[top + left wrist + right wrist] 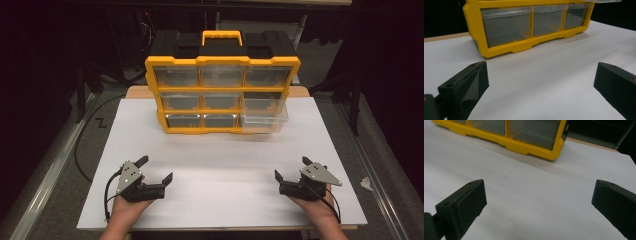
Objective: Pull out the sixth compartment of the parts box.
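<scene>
Yellow organizer [222, 95] stands upright at the far middle of the white table [220, 170], its nine clear drawers in three rows of three looking empty as far as can be told, and the bottom-right drawer [263, 121] pulled partway out toward the person. Left tool [156, 170], held in a hand near the table's front-left edge, has its jaws spread wide with nothing between them and points at the organizer from well apart. Right tool [291, 167], near the front-right edge, is likewise wide open and holds nothing.
</scene>
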The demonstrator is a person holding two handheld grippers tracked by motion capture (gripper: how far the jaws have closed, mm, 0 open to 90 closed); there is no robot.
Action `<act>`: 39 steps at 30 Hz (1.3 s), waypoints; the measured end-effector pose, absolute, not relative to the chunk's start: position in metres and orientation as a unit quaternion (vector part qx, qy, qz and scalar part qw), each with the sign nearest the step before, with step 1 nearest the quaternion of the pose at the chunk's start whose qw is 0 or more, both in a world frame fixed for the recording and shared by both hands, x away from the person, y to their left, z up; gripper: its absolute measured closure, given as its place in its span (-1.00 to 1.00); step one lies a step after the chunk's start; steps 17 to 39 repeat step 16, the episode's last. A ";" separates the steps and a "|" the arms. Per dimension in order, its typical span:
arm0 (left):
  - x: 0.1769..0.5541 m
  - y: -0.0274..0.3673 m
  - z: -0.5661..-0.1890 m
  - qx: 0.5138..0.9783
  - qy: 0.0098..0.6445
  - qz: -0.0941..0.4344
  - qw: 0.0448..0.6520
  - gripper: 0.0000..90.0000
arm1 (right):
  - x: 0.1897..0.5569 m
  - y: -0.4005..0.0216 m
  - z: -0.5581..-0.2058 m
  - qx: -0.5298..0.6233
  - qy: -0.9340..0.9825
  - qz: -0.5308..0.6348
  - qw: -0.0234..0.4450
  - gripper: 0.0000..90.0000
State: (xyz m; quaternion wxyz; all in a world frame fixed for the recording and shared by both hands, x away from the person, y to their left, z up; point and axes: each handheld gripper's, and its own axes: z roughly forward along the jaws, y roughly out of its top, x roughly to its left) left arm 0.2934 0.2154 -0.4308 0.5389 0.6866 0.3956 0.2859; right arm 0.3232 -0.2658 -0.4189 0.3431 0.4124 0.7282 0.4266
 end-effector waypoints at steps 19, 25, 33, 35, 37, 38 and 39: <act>0.293 0.215 -0.433 0.690 0.406 0.282 0.529 -0.99 | 0.329 -0.270 -0.424 0.430 0.696 0.497 0.288 -0.98; 0.293 0.215 -0.433 0.690 0.406 0.282 0.529 -0.99 | 0.329 -0.270 -0.424 0.430 0.696 0.497 0.288 -0.98; 0.293 0.215 -0.433 0.690 0.406 0.282 0.529 -0.99 | 0.329 -0.270 -0.424 0.430 0.696 0.497 0.288 -0.98; 0.293 0.215 -0.433 0.690 0.406 0.282 0.529 -0.99 | 0.329 -0.270 -0.424 0.430 0.696 0.497 0.288 -0.98; 0.293 0.215 -0.433 0.690 0.406 0.282 0.529 -0.99 | 0.329 -0.270 -0.424 0.430 0.696 0.497 0.288 -0.98; 0.293 0.215 -0.433 0.690 0.406 0.282 0.529 -0.99 | 0.329 -0.270 -0.424 0.430 0.696 0.497 0.288 -0.98; 0.293 0.215 -0.433 0.690 0.406 0.282 0.529 -0.99 | 0.329 -0.270 -0.424 0.430 0.696 0.497 0.288 -0.98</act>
